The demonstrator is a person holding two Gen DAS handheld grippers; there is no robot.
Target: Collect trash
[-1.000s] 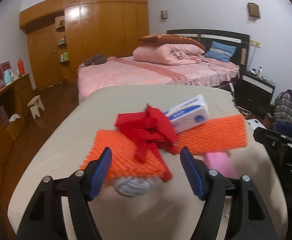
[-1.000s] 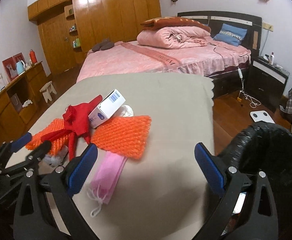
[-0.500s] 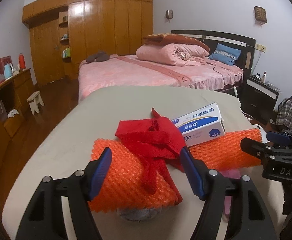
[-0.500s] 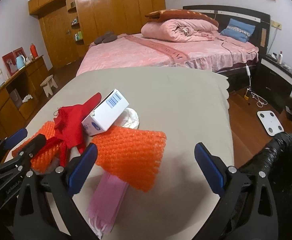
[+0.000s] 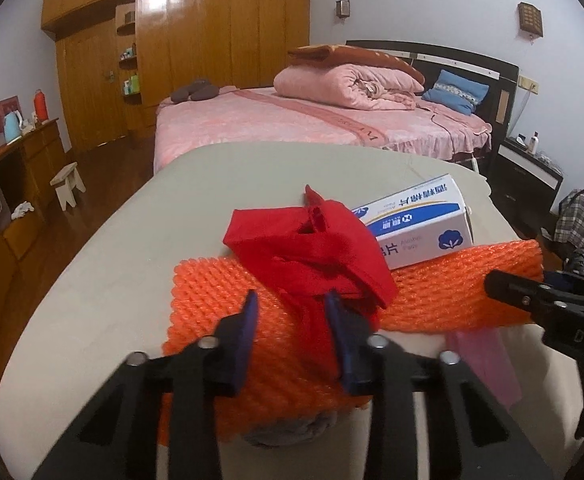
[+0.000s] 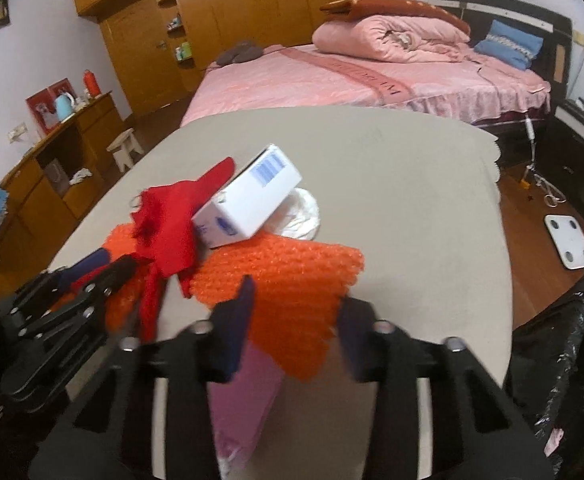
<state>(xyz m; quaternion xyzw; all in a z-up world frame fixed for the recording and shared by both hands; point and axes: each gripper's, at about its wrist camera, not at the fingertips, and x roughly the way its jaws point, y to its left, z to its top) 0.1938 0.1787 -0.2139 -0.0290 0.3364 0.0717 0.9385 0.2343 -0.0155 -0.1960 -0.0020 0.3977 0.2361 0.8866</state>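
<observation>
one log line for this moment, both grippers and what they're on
task: collect trash | left gripper: part closed around red cloth on orange net | right gripper: part closed around second orange net | nothing lifted

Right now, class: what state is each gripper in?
Left gripper: partly closed around the red cloth, not clamped.
Right gripper: partly closed around the orange foam net.

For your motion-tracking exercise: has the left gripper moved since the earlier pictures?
Yes. The left gripper has advanced over the table onto the orange foam net, and its jaws have narrowed around the red cloth.
</observation>
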